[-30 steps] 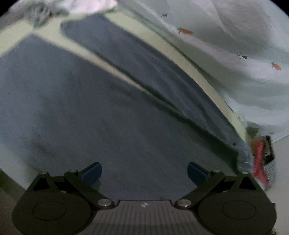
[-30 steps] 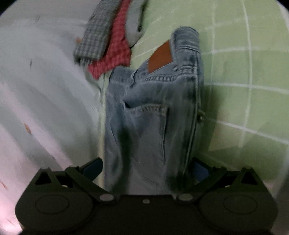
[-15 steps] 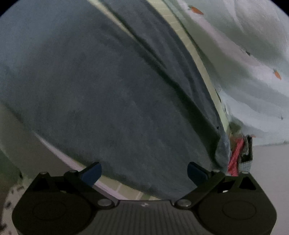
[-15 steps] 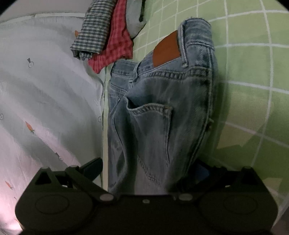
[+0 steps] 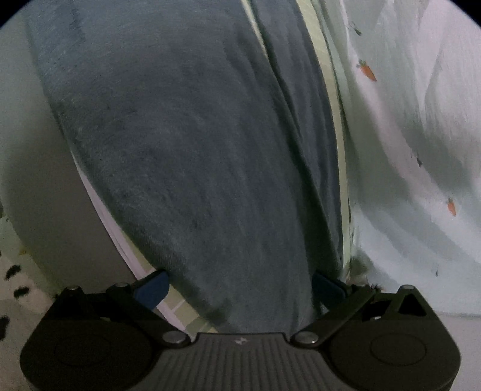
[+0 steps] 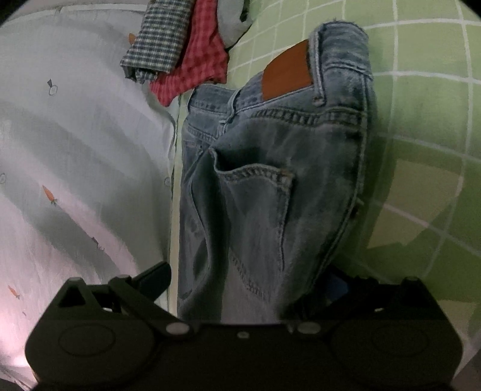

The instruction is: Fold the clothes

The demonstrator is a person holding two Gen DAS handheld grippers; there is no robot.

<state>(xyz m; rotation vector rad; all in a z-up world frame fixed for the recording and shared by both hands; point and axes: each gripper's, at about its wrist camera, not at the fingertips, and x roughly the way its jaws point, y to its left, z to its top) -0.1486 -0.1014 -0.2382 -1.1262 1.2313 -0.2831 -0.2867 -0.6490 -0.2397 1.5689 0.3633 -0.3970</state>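
A pair of blue jeans lies flat on the green checked sheet (image 6: 421, 126). In the left wrist view its leg (image 5: 195, 150) fills most of the frame, and the second leg (image 5: 303, 120) runs beside it on the right. My left gripper (image 5: 239, 288) is open, its blue pads (image 5: 150, 290) spread on either side of the leg end. The right wrist view shows the waist with a brown leather patch (image 6: 285, 72) and a back pocket (image 6: 255, 210). My right gripper (image 6: 246, 282) is open, and the seat of the jeans lies between its spread fingers.
A white duvet with small carrot prints (image 6: 75, 165) (image 5: 405, 135) lies along one side of the jeans. A grey-blue plaid shirt (image 6: 162, 39), a red plaid garment (image 6: 201, 63) and a grey one (image 6: 231, 21) are heaped beyond the waist. The bed edge (image 5: 114, 228) and floor show at left.
The left gripper has swung down toward the leg end, so the bed edge now shows at left. The right gripper has edged slightly nearer the waist and its view has sharpened.
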